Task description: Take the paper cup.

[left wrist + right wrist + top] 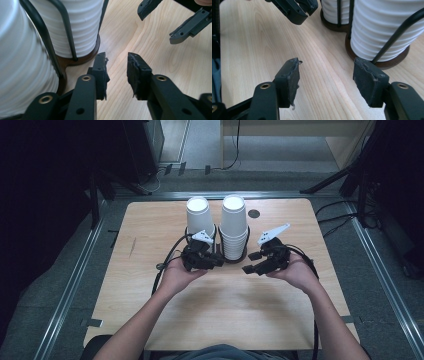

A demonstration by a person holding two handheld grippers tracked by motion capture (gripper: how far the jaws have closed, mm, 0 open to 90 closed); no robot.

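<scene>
Cup stacks upright in holder, just beyond my left gripper and right gripper; both jaws apart, empty

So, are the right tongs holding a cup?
No, the right tongs stand open over bare table, beside the cup stack.

Both forearms come in from below, each hand cupping its gripper from underneath. The left gripper points toward the right one, jaws a narrow gap apart with nothing between the pads. The right gripper angles back toward the left, its jaws wider apart and empty, tips of the two grippers near but apart.
</scene>
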